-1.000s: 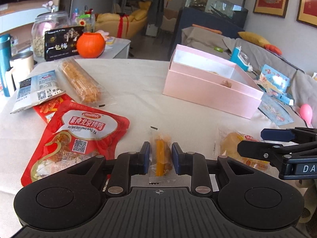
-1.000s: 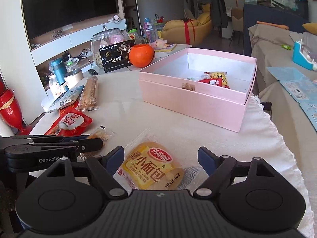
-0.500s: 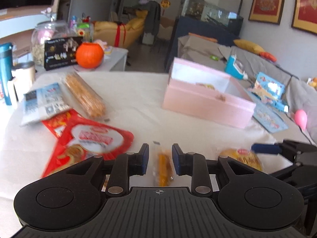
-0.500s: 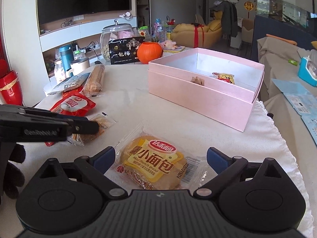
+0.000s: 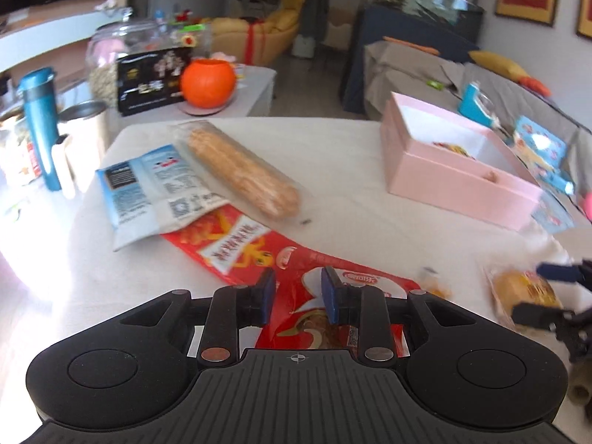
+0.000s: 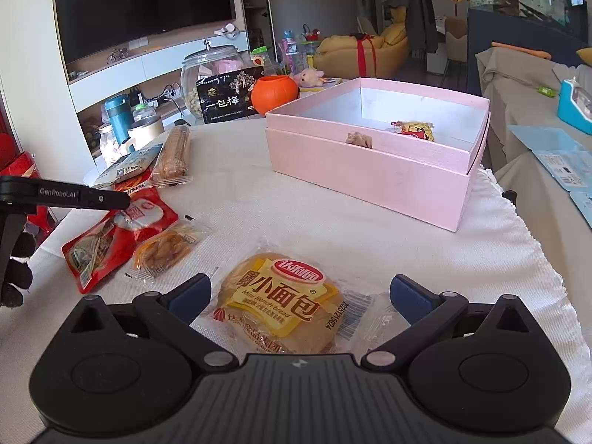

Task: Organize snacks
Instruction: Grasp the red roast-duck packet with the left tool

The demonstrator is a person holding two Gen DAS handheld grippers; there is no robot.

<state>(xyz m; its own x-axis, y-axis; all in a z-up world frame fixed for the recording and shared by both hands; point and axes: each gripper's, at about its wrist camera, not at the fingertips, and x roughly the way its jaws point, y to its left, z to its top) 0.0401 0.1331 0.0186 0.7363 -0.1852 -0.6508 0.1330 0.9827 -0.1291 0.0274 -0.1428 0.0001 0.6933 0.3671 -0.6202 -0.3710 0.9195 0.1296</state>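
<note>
Upper right of the right wrist view: open pink gift box (image 6: 373, 181) on the white tablecloth (image 6: 259, 199), already holding a yellow snack packet (image 6: 414, 129) and a small brown piece. Left of centre in that view: red vacuum pouch (image 6: 111, 236), flat and floppy, probably slick, best pinched at a sealed edge. Bottom centre: mini French bread packet (image 6: 281, 303) lying flat between the fingers of the right gripper (image 6: 300, 296), jaws spread wide and closed on nothing; soft, light and easily crushed, so best taken gently across the bun or by the crimped film end. Beside the pouch: small clear-wrapped orange snack (image 6: 164, 251), light and crinkly, easy to pinch through the middle. Lower centre of the left wrist view: left gripper (image 5: 298, 296) above the red pouch, jaws a narrow gap apart with nothing between them. Upper left there: long biscuit sleeve (image 5: 242, 174), brittle, and a blue-white packet (image 5: 155, 188) partly over another red bag (image 5: 236, 248).
</note>
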